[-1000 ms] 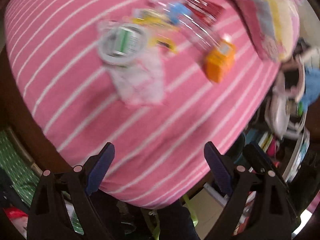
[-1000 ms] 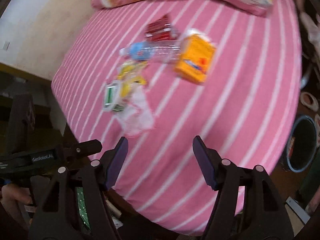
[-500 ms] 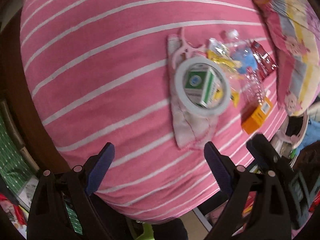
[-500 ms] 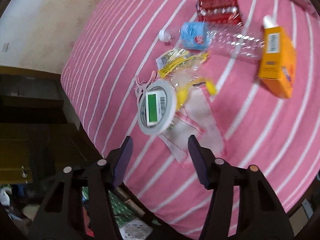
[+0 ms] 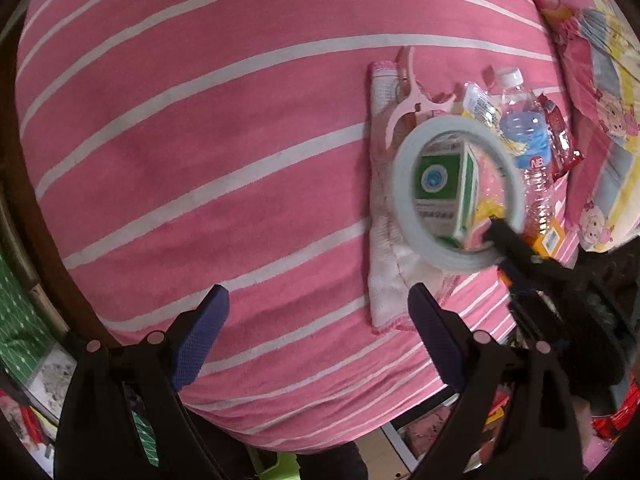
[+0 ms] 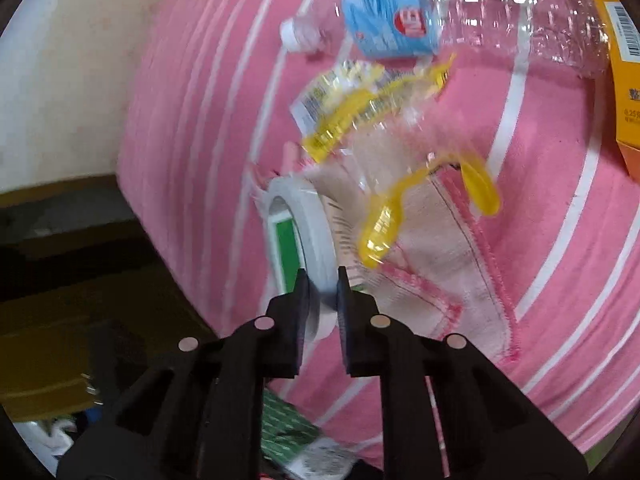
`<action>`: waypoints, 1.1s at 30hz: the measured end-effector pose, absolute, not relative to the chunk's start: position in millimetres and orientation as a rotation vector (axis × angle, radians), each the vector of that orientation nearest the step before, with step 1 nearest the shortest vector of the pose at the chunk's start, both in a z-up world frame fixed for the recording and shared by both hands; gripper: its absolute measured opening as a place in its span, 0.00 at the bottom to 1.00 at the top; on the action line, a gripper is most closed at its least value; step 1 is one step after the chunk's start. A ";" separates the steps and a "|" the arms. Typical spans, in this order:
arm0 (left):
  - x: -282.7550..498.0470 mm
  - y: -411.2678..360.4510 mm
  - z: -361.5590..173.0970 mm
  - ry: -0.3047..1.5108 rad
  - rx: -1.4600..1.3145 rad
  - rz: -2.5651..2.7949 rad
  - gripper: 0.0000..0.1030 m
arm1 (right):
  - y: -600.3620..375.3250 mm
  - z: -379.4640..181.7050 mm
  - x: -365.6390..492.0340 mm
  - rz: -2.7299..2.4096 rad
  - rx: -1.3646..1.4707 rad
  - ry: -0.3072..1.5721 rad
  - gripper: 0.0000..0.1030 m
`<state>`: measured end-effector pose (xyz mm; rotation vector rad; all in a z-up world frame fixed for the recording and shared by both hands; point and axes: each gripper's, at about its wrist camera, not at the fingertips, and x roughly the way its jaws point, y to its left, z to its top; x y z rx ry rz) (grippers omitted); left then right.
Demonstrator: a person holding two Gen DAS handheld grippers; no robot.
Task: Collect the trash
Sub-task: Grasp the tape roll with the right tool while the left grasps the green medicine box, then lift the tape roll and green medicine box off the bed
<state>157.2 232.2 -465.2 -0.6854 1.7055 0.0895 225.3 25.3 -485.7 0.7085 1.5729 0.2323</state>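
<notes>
A white tape roll (image 5: 408, 216) stands tilted on a pink-edged cloth (image 5: 384, 280) on the pink striped bed. My right gripper (image 6: 320, 280) is shut on the roll's rim (image 6: 316, 220); it shows in the left wrist view (image 5: 508, 240) too. A green and white carton (image 5: 444, 188) shows through the roll. Beyond lie a yellow clear wrapper (image 6: 360, 112), a clear bottle with a blue label (image 6: 440, 16), an orange carton (image 6: 624, 80) and a red wrapper (image 5: 560, 140). My left gripper (image 5: 316, 320) is open and empty near the bed's front edge.
A pink plastic hanger (image 5: 412, 96) lies by the cloth. A patterned pillow (image 5: 600, 80) lies at the far right. The bed's edge drops off to a dark wooden frame (image 6: 80, 280) and floor clutter (image 5: 24, 320).
My right gripper moved in onto the tape roll and closed on its rim, tipping it up. My left gripper moved slightly closer to the pile and stays open.
</notes>
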 end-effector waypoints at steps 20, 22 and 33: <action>237.1 151.8 -477.4 1.717 -0.258 -0.034 0.86 | -53.0 -449.8 233.7 0.220 1.070 1.352 0.11; 241.5 143.6 -483.4 1.737 -0.220 -0.055 0.86 | -59.3 -446.1 230.0 0.206 1.081 1.344 0.11; 233.3 129.6 -491.1 1.771 -0.340 -0.112 0.43 | -78.9 -436.0 203.3 0.175 1.087 1.319 0.11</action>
